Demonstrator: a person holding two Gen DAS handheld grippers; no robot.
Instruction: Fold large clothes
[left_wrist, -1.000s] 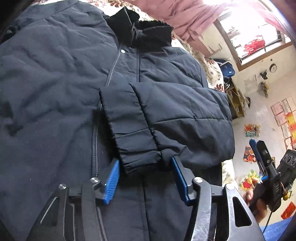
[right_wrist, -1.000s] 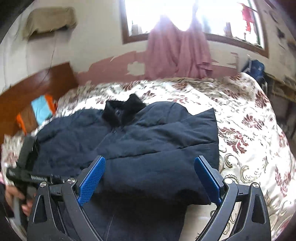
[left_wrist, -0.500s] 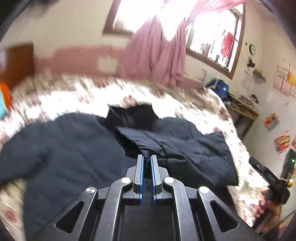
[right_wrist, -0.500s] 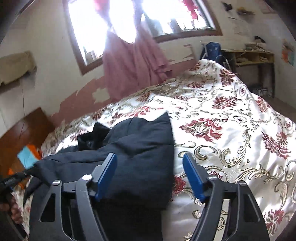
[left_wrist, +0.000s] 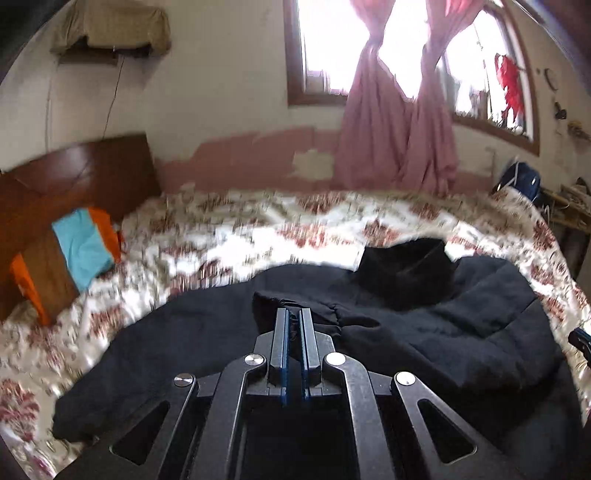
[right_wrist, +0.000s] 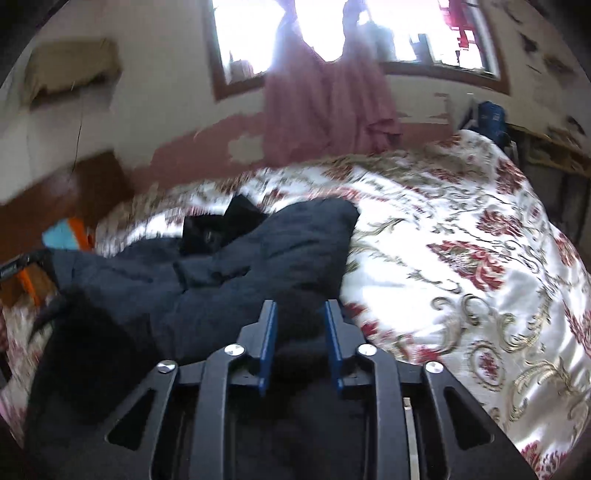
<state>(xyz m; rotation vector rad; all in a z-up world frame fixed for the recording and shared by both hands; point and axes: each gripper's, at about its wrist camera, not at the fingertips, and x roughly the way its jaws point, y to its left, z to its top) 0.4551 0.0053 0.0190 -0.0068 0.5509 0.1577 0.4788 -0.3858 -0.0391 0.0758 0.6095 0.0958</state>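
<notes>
A large dark navy padded jacket (left_wrist: 424, 332) lies on the floral bedspread (left_wrist: 258, 236), its black collar (left_wrist: 406, 269) toward the far wall. My left gripper (left_wrist: 293, 314) is shut on the jacket's sleeve cuff (left_wrist: 273, 299), which it holds over the jacket's middle. In the right wrist view the jacket (right_wrist: 258, 266) is bunched, one sleeve folded across the chest. My right gripper (right_wrist: 300, 310) has its jaws narrowed around a fold of the jacket's right edge; whether the pads press the cloth is unclear.
The bed has a wooden headboard (left_wrist: 74, 184) at the left, with a blue and orange cloth (left_wrist: 81, 254) by it. Pink curtains (left_wrist: 399, 122) hang at the window behind. A blue bag (right_wrist: 491, 118) and shelves stand at the right.
My left gripper closed on the sleeve cuff and carried it leftward over the jacket. My right gripper dropped to the jacket's right edge and its jaws narrowed around the cloth.
</notes>
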